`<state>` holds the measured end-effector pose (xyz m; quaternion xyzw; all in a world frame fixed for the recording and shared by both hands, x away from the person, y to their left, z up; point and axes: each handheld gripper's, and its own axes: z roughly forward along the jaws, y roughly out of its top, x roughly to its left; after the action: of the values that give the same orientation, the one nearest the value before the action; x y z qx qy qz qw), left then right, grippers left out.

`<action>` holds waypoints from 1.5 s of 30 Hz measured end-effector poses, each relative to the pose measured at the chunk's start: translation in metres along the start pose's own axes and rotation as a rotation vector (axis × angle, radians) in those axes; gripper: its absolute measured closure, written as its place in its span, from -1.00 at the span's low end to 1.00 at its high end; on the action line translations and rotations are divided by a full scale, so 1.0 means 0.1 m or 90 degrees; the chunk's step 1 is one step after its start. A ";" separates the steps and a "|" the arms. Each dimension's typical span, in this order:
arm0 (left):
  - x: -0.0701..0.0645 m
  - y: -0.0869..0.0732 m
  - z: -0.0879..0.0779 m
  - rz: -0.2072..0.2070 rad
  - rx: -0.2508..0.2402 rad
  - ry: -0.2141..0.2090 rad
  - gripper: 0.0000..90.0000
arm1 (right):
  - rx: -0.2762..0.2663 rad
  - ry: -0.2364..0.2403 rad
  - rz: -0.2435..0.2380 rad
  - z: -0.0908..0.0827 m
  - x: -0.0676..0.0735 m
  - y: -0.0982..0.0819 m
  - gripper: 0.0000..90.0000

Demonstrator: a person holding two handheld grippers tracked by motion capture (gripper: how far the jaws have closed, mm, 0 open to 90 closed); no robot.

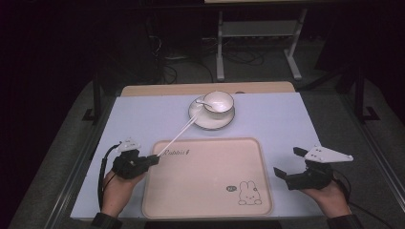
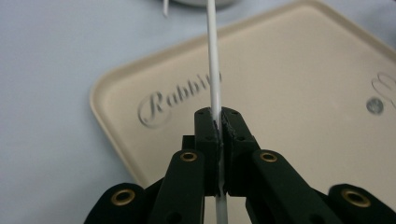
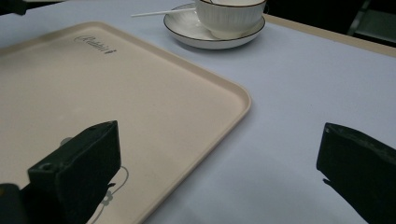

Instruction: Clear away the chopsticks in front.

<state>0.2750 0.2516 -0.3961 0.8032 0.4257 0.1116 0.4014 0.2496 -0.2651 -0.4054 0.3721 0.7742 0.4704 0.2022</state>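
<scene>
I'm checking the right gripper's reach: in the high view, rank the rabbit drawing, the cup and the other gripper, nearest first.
From the right gripper:
1. Rabbit drawing, on the tray's near right corner.
2. Cup, on the saucer at the far middle.
3. Left gripper, across the tray.

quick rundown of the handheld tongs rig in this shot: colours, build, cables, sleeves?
Both tongs are matte black. The left tongs have linkage arms with brass-coloured rivets and small screw holes in the pads. A black cable loops off the left unit. Each carries a pale grey three-cornered plate on top, larger on the right tongs. Dark sleeve cuffs show at both wrists.
</scene>
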 end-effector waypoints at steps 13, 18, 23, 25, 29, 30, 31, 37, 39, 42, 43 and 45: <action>-0.10 -0.16 0.11 0.014 0.058 -0.023 0.91 | 0.003 -0.001 -0.001 0.01 0.00 0.00 -1.00; -0.12 -0.17 0.15 0.022 0.069 -0.035 0.91 | 0.004 -0.002 0.000 0.01 -0.01 -0.01 -1.00; -0.13 -0.19 0.20 0.022 0.082 -0.036 0.91 | 0.005 -0.002 -0.001 0.01 -0.01 -0.01 -1.00; -0.12 -0.20 0.23 0.025 0.094 -0.037 0.91 | 0.005 -0.002 -0.002 0.01 0.00 0.00 -1.00; -0.12 -0.23 0.30 0.043 0.128 -0.030 0.90 | 0.007 -0.002 -0.003 0.02 0.00 0.00 -1.00; -0.13 -0.23 0.31 0.045 0.135 -0.028 0.90 | 0.006 -0.002 -0.003 0.02 0.00 0.00 -1.00; -0.13 -0.23 0.33 0.047 0.140 -0.027 0.90 | 0.006 -0.002 -0.003 0.02 0.00 0.00 -1.00; -0.12 -0.24 0.33 0.046 0.138 -0.032 0.89 | 0.008 -0.002 -0.004 0.02 0.00 0.00 -1.00; -0.12 -0.24 0.33 0.046 0.137 -0.032 0.87 | 0.007 -0.002 -0.003 0.02 0.00 0.00 -1.00; -0.12 -0.24 0.33 0.044 0.136 -0.034 0.85 | 0.007 -0.002 -0.003 0.02 0.00 0.00 -1.00; -0.11 -0.24 0.33 0.043 0.136 -0.036 0.84 | 0.007 -0.002 -0.003 0.02 0.00 0.00 -1.00; -0.11 -0.24 0.33 0.044 0.136 -0.035 0.84 | 0.008 -0.002 -0.003 0.02 0.00 0.00 -1.00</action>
<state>0.2710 0.2323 -0.4331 0.8585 0.3960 0.0570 0.3209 0.2505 -0.2641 -0.4065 0.3719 0.7776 0.4647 0.2026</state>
